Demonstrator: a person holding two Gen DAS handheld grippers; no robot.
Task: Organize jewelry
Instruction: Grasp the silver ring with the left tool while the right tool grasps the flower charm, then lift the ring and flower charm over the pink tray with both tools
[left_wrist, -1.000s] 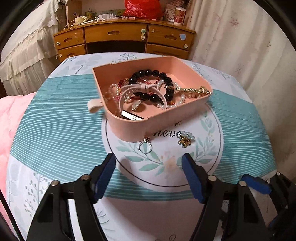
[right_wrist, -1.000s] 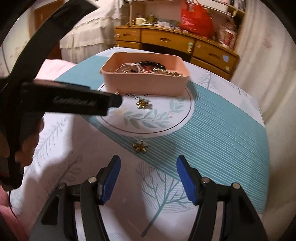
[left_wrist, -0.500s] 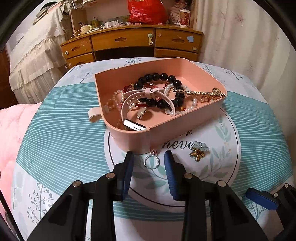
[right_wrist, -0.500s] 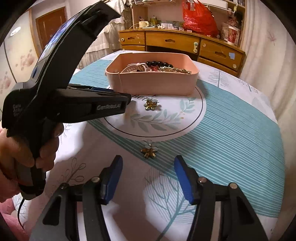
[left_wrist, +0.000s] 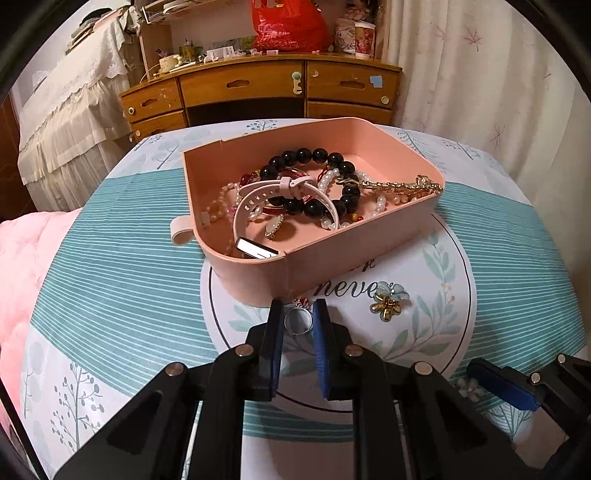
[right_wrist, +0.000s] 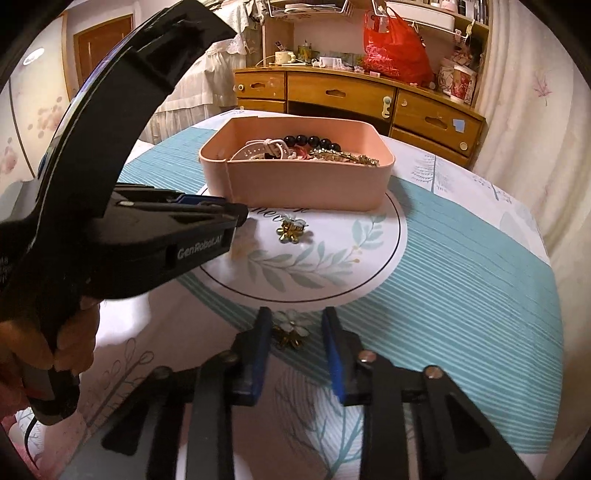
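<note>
A pink tray (left_wrist: 399, 229) holds a black bead bracelet (left_wrist: 314, 157), pearl strands, a white strap and a gold chain. A silver ring (left_wrist: 297, 322) lies on the cloth just before the tray, and my left gripper (left_wrist: 298, 320) has its blue pads closed against both sides of it. A flower earring (left_wrist: 388, 301) lies to its right. In the right wrist view my right gripper (right_wrist: 295, 328) is part open, its pads either side of a second flower earring (right_wrist: 291, 330) without touching it. The tray (right_wrist: 303, 184) and first earring (right_wrist: 291, 230) lie beyond.
The round table has a teal striped cloth (left_wrist: 122, 273) with a white printed circle. The left gripper's black body (right_wrist: 122, 229) fills the left of the right wrist view. A wooden dresser (left_wrist: 258, 92) and a curtain (left_wrist: 480, 74) stand behind the table.
My left gripper moved forward to the ring and closed from wide open onto it. My right gripper advanced to the near flower earring and narrowed around it.
</note>
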